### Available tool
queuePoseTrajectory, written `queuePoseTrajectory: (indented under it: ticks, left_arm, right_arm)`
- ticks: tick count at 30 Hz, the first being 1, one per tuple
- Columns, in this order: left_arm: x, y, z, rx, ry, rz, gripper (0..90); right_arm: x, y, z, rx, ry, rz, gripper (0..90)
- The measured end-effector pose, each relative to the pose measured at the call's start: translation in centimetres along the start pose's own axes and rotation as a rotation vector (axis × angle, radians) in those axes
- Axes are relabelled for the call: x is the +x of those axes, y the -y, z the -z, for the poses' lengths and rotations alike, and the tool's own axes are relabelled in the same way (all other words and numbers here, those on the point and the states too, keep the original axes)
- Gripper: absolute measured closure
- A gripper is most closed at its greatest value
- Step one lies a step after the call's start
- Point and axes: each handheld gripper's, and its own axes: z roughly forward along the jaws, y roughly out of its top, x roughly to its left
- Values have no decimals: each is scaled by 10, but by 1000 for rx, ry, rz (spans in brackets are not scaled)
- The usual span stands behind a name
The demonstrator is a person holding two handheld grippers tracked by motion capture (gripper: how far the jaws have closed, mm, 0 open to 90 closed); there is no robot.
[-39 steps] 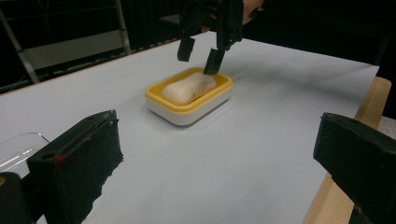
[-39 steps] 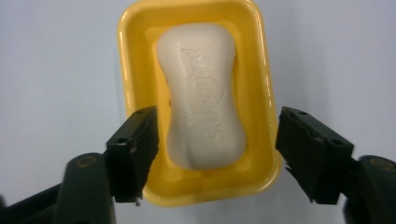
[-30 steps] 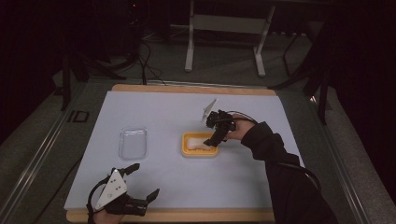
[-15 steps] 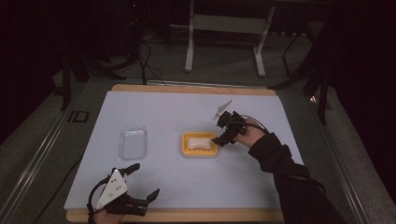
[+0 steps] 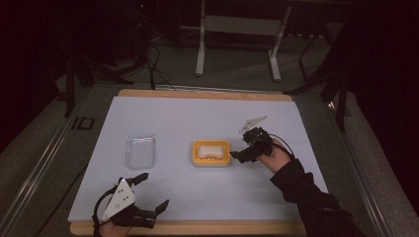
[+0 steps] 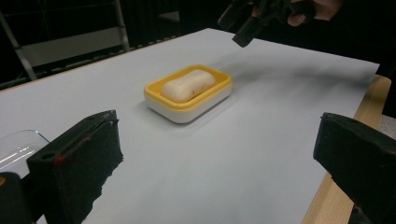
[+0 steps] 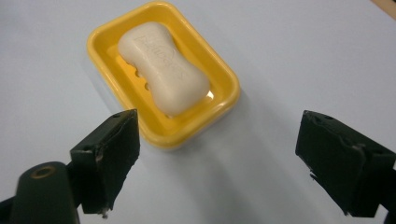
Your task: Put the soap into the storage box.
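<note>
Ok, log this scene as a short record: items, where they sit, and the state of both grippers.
soap bar: lying in the yellow soap dish
soap dish: mid-table on the white sheet
clear lid: flat on the sheet, left of the dish
left gripper: open, near table edge, holding nothing
right gripper: open, just right of the dish, holding nothing
</note>
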Motion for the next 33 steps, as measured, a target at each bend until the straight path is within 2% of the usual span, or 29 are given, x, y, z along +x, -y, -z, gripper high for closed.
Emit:
queuePoseTrajectory:
  ticks: [2,4,9,20,22,24,29,33]
  left_arm:
    - [0,0,0,1,1,0,12]
    - [0,0,0,3,0,-1,12]
    - [0,0,0,4,1,0,12]
    - [-1,0,-1,5,2,0,11]
    - [0,0,-1,5,3,1,12]
    - [0,0,0,5,2,2,12]
    - [-1,0,0,5,2,0,12]
    - [0,0,-1,5,1,1,11]
  right_arm:
    - [2,7,4,-16,-1,-23,136]
    - [4,13,7,-52,34,-30,136]
    - [9,27,15,-76,35,-55,136]
    - [23,58,26,-145,89,-107,139]
    - [23,62,28,-146,86,-124,139]
    - [25,67,29,-147,111,-120,139]
    - [25,78,31,-149,106,-154,140]
    - [31,87,30,-136,126,-143,143]
